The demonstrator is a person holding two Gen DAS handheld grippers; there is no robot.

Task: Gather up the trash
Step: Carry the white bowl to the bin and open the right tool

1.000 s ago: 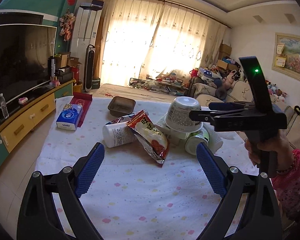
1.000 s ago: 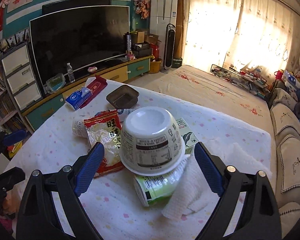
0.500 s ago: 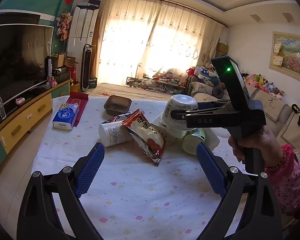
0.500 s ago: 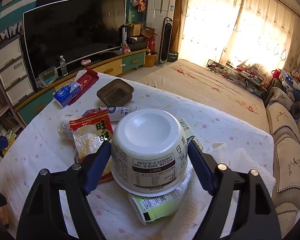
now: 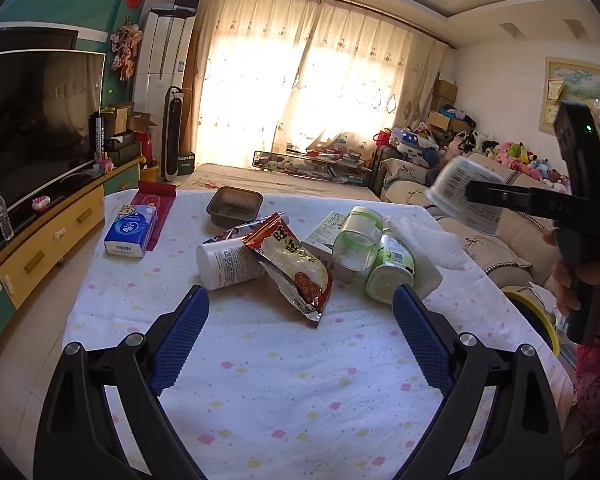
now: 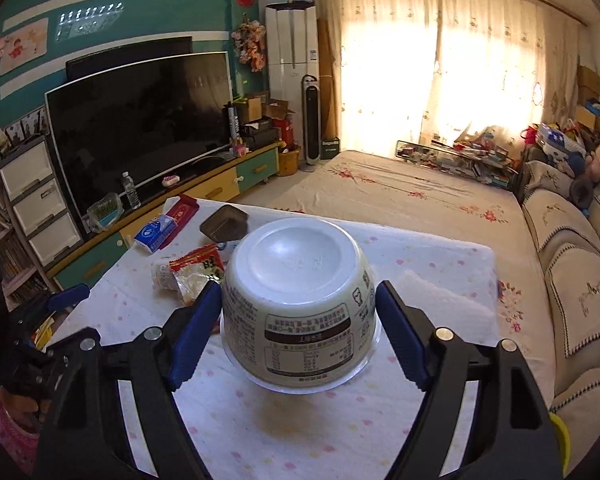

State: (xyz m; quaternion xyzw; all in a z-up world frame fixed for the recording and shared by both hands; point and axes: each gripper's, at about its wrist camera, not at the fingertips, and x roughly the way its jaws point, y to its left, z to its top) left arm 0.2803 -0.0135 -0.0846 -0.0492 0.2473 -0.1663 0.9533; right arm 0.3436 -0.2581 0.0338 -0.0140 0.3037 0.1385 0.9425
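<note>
My right gripper (image 6: 296,294) is shut on an upturned white noodle bowl (image 6: 300,300), one blue pad on each side, and holds it up off the table. In the left wrist view the bowl (image 5: 456,190) hangs at the right, beyond the table's edge. On the flowered tablecloth (image 5: 280,392) lies the trash pile: a red snack wrapper (image 5: 296,264), a tipped white cup (image 5: 224,260), two green-lidded jars (image 5: 358,240), a carton (image 5: 326,226) and crumpled paper towel (image 5: 424,240). My left gripper (image 5: 300,296) hovers open just in front of the pile, with nothing between its fingers.
A dark plastic tray (image 5: 234,210) and a blue tissue pack (image 5: 130,232) sit at the table's far side. A yellow-rimmed bin (image 5: 536,312) shows past the table's right edge, below the person's hand (image 5: 568,280). A TV cabinet runs along the left and a sofa along the right.
The right gripper closed on the bowl, lifted it off the jars and carried it rightward, away from the pile. The left gripper stayed where it was.
</note>
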